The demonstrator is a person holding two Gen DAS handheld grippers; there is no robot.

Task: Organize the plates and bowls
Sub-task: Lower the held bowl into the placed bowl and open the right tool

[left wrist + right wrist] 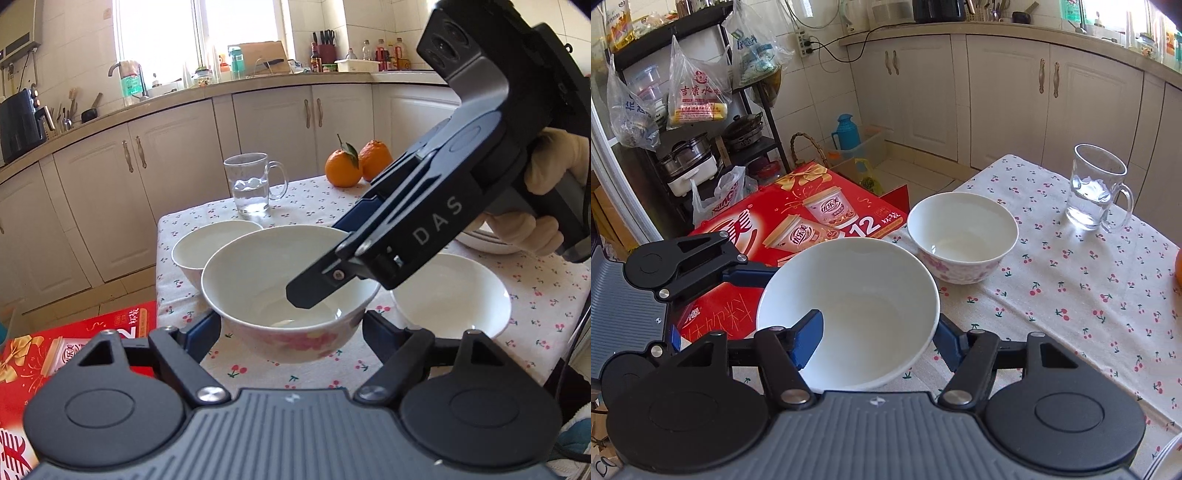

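Observation:
A white bowl with pink flowers is between the fingers of my left gripper, whose pads press its two sides. My right gripper comes in from the right and pinches the bowl's wall, one finger inside and one outside. In the right wrist view the same bowl is tilted in my right gripper, and it looks raised off the cloth at the table's left edge. A blue finger of the left gripper touches its left side. Another flowered bowl sits just behind it. A third white bowl rests to the right.
The table has a cherry-print cloth. A glass mug with some water and two oranges stand at the far side. White plates show behind a gloved hand. A red gift box lies beside the table's left edge.

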